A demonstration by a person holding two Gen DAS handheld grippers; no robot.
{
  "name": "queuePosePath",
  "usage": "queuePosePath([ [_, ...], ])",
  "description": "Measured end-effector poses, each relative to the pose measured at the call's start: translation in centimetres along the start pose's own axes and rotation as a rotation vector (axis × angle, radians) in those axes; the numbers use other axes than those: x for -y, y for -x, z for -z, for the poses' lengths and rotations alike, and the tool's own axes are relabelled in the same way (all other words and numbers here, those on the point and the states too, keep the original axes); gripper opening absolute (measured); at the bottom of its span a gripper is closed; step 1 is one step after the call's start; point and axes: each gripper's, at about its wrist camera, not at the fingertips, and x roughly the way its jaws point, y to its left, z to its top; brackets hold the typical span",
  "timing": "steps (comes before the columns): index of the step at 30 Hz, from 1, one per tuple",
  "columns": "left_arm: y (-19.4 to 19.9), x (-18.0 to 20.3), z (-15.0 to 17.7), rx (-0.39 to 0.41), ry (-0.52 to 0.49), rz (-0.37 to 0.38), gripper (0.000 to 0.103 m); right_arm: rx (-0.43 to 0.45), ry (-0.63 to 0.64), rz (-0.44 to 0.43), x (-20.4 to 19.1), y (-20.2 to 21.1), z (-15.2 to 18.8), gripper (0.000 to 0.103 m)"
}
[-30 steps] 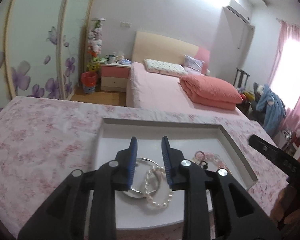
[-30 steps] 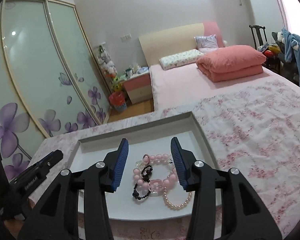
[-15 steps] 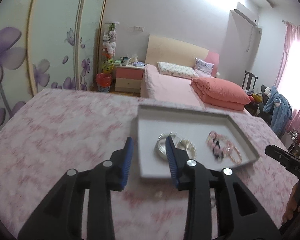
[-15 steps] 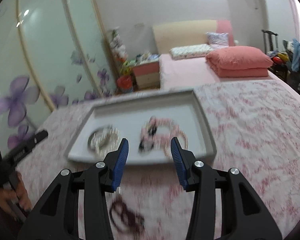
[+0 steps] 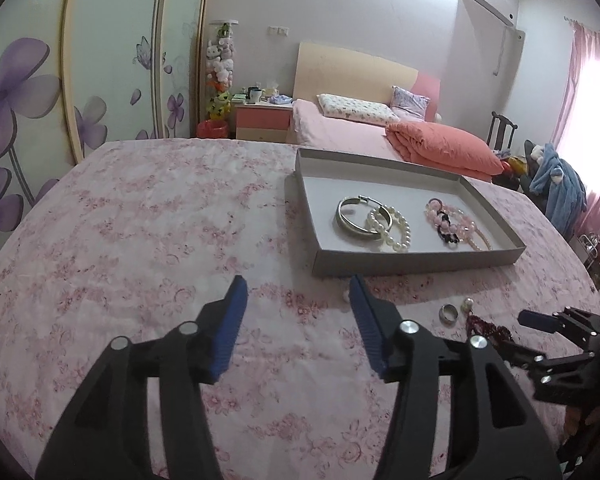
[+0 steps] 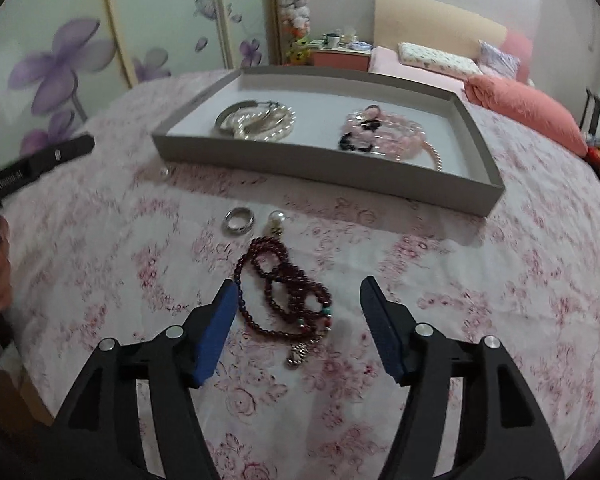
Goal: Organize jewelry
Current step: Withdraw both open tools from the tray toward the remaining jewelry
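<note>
A grey tray (image 5: 416,264) (image 6: 328,174) lies on the pink floral cloth. In it are a silver bangle (image 5: 350,222), a white pearl bracelet (image 5: 396,232) and pink and black bead bracelets (image 5: 450,222) (image 6: 380,134). On the cloth in front of the tray lie a dark red bead string (image 6: 288,292), a silver ring (image 6: 239,221) (image 5: 448,313) and a pearl piece (image 6: 277,219). My right gripper (image 6: 298,296) is open and empty, with the red string between its fingers. My left gripper (image 5: 298,292) is open and empty, left of the tray's front corner.
A small pearl (image 5: 345,297) lies on the cloth near the tray's front wall. Beyond the table are a bed with an orange quilt (image 5: 440,148), a nightstand (image 5: 264,120) and flowered wardrobe doors (image 5: 40,92).
Both grippers have pulled back from over the tray toward the near side of the table and have opened wider. The right one now hangs over the red bead string.
</note>
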Motion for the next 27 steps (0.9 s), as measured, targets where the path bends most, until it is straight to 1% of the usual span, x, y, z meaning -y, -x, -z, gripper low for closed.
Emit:
queuePosePath([
  [3, 0.0, 0.4, 0.4, -0.01, -0.014, 0.004, 0.058, -0.027, 0.027, 0.011, -0.4, -0.8, 0.4, 0.063],
  [4, -0.1, 0.6, 0.5, -0.015, -0.018, 0.005, 0.059, -0.031, 0.032, 0.005, -0.5, -1.0, 0.6, 0.056],
  [5, -0.2, 0.7, 0.6, -0.02, -0.023, 0.006, 0.06, -0.018, 0.03, -0.004, -0.5, -0.8, 0.8, 0.037],
  [6, -0.4, 0.9, 0.6, -0.025, -0.027, 0.007, 0.061, -0.014, 0.031, -0.002, -0.4, -0.6, 0.9, 0.026],
  [7, -0.5, 1.1, 0.6, -0.03, -0.031, 0.008, 0.061, -0.02, 0.026, -0.001, -0.2, -0.4, 0.9, 0.014],
  [8, -0.7, 1.3, 0.7, -0.038, -0.036, 0.009, 0.061, -0.024, 0.016, 0.001, 0.2, -0.4, 0.9, 0.013],
  [9, -0.8, 1.4, 0.7, -0.042, -0.039, 0.011, 0.061, -0.024, 0.008, 0.009, 0.5, -0.3, 0.9, 0.01],
  [12, -1.2, 1.9, 0.9, -0.056, -0.054, 0.018, 0.061, -0.023, -0.045, 0.053, 2.1, -0.4, 0.8, 0.009],
  [17, -2.3, 3.0, 0.9, -0.093, -0.081, 0.025, 0.061, -0.022, -0.186, 0.155, 6.0, -1.2, -0.4, 0.009],
  [19, -3.0, 3.5, 0.9, -0.11, -0.086, 0.026, 0.061, -0.021, -0.211, 0.165, 6.8, -1.7, -1.0, 0.009],
  [22, -4.0, 4.2, 1.0, -0.132, -0.095, 0.019, 0.061, -0.014, -0.208, 0.166, 6.7, -2.4, -1.8, 0.009],
  [25, -5.4, 4.8, 0.9, -0.162, -0.1, -0.002, 0.059, 0.01, -0.149, 0.194, 5.4, -2.9, -2.0, 0.01],
  [27, -6.3, 5.0, 0.7, -0.18, -0.1, -0.016, 0.051, 0.01, -0.15, 0.188, 5.5, -2.9, -1.9, 0.01],
])
